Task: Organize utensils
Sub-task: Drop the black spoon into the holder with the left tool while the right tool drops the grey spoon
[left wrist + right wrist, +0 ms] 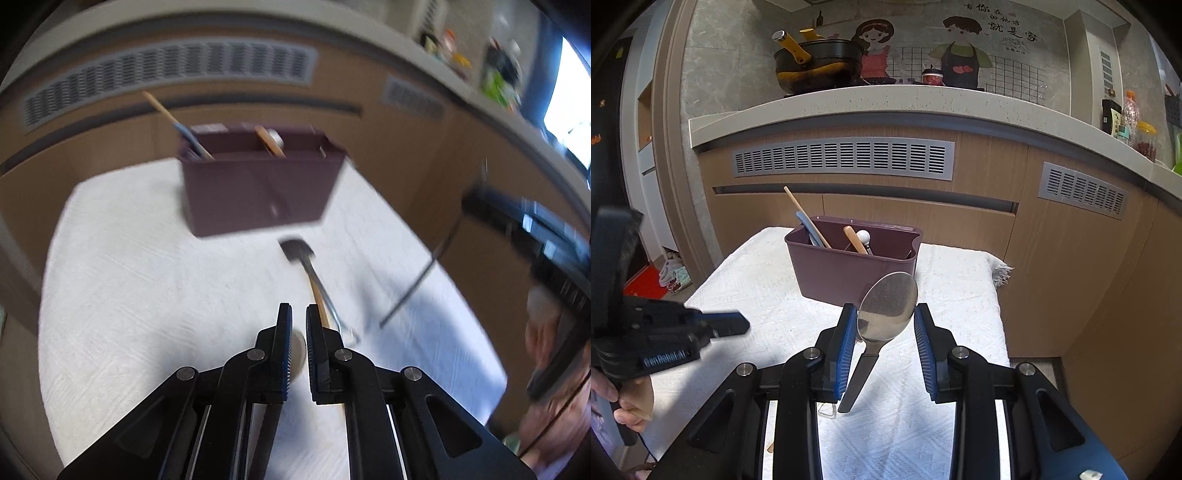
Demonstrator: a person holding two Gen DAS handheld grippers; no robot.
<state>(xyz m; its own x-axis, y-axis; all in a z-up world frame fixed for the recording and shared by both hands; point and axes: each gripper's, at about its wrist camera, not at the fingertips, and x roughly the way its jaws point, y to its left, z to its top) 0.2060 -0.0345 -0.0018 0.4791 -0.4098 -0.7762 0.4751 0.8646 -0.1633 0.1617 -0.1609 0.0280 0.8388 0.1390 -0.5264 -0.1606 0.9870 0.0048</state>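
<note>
The right gripper (885,325) grasps a metal spoon (888,306), bowl up, before the maroon caddy (827,273). The left gripper (298,317) is clenched, empty, above the white cloth (147,295) beside a spatula (297,249)

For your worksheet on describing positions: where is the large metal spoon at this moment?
In the right wrist view, the metal spoon stands bowl-up between the right gripper's fingers, above the white cloth and in front of the maroon utensil holder.

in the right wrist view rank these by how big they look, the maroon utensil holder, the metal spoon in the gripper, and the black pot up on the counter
1. Maroon utensil holder: largest.
2. and 3. Black pot and metal spoon: too close to rank. The pot looks wider, the spoon longer with its dark handle, and the spoon sits much nearer the camera, which inflates it.
</note>
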